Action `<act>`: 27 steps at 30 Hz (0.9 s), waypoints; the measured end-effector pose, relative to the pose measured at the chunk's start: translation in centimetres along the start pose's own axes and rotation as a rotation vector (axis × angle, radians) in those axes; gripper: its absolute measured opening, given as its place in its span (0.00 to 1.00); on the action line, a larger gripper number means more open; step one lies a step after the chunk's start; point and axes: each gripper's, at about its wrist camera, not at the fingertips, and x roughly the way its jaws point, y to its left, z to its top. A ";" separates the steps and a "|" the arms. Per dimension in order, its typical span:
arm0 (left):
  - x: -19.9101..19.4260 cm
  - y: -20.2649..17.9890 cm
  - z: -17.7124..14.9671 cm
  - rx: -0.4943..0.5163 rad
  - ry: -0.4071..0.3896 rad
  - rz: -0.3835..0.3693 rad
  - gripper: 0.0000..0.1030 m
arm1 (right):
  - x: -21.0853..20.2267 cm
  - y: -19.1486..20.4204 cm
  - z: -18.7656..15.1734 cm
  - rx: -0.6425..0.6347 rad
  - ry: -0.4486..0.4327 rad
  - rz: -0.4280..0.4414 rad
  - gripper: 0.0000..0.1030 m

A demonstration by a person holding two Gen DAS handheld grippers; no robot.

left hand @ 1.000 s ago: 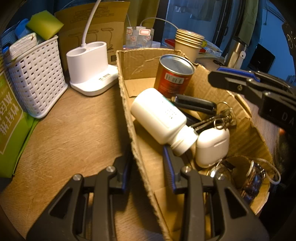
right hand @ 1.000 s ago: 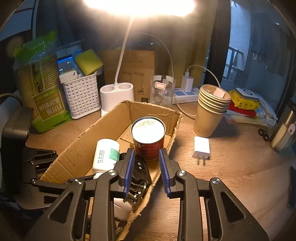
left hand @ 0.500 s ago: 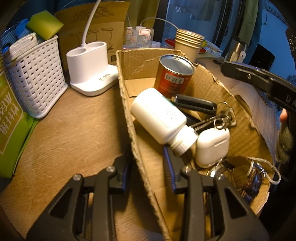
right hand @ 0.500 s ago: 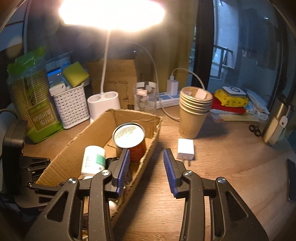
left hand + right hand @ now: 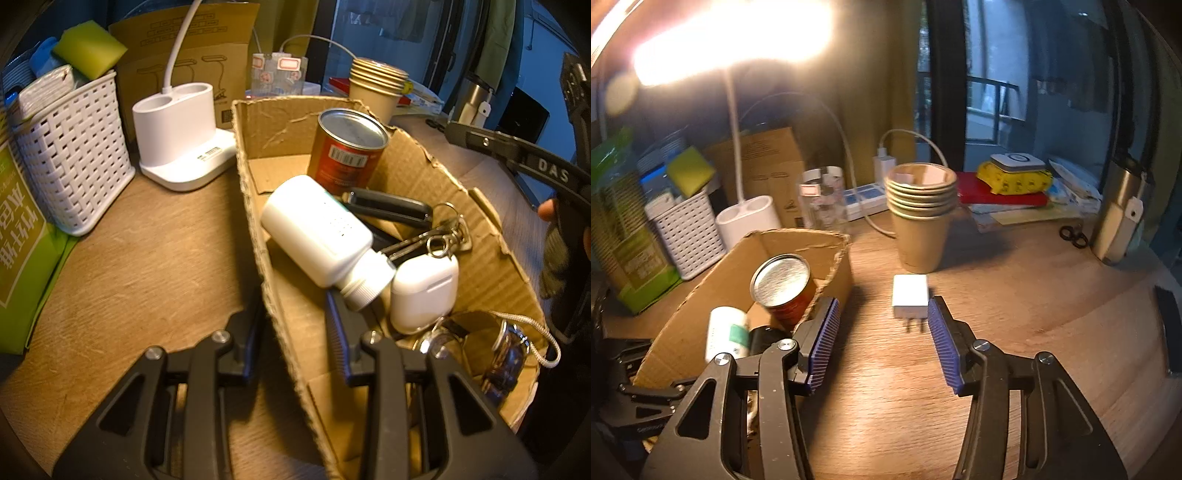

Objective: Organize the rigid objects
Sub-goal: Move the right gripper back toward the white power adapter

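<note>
A cardboard box holds a red can, a white pill bottle, a black key fob with keys, a white earbud case and a watch. My left gripper straddles the box's left wall, one finger outside and one inside, clamped on it. A white plug charger lies on the desk right of the box. My right gripper is open and empty, hovering just short of the charger.
A stack of paper cups stands behind the charger. A white lamp base, a white basket and a green package stand left of the box. A power strip, scissors and a metal flask are at the back right.
My right gripper has moved out of the box to the right and opened wider; it now faces the white charger. The left gripper and the box have not moved.
</note>
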 end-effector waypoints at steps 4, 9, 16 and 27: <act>0.0 0.0 0.0 0.000 0.000 0.000 0.33 | 0.8 -0.7 0.0 0.010 0.013 -0.016 0.52; 0.0 0.0 0.0 0.000 0.000 0.000 0.33 | 2.2 -1.0 -0.1 0.012 0.035 -0.012 0.56; 0.0 0.0 0.0 0.000 0.000 0.000 0.33 | 4.9 -2.0 -0.1 0.019 0.098 0.002 0.56; 0.0 0.0 0.0 0.000 0.000 0.000 0.33 | 8.0 -2.5 0.3 0.015 0.157 0.004 0.56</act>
